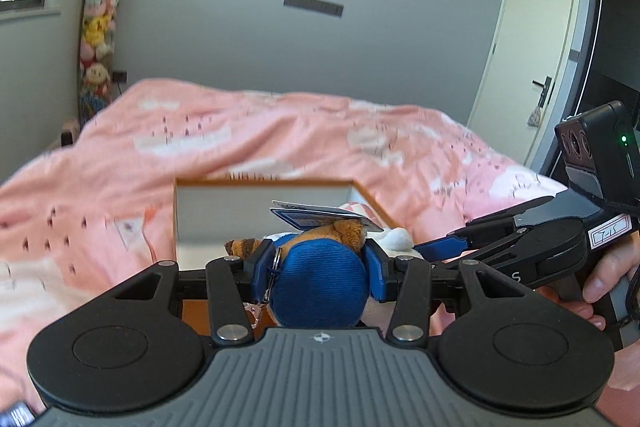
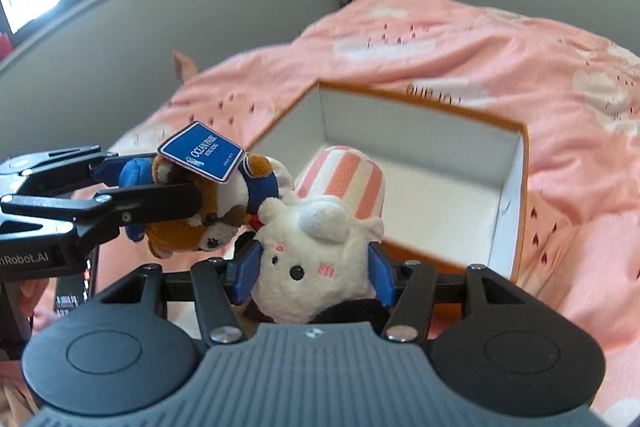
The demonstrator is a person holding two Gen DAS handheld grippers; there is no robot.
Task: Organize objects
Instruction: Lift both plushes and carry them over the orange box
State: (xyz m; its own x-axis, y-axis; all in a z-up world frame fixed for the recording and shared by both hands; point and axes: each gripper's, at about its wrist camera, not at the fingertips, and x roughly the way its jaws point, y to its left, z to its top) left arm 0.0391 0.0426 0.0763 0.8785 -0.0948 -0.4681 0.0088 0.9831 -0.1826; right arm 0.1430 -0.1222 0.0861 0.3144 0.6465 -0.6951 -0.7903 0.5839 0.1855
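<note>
Both handheld grippers share one build: the left gripper (image 1: 318,269) and right gripper (image 2: 314,277) have blue finger pads, black linkage arms with silver screws and ribbed grey bodies; the right carries a handwritten white label

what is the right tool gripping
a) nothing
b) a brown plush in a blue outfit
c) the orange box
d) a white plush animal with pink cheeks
d: in the right wrist view the right tool's blue pads press on both sides of the white plush animal with pink cheeks, while the brown plush in a blue outfit sits in the left tool beside it.
</note>
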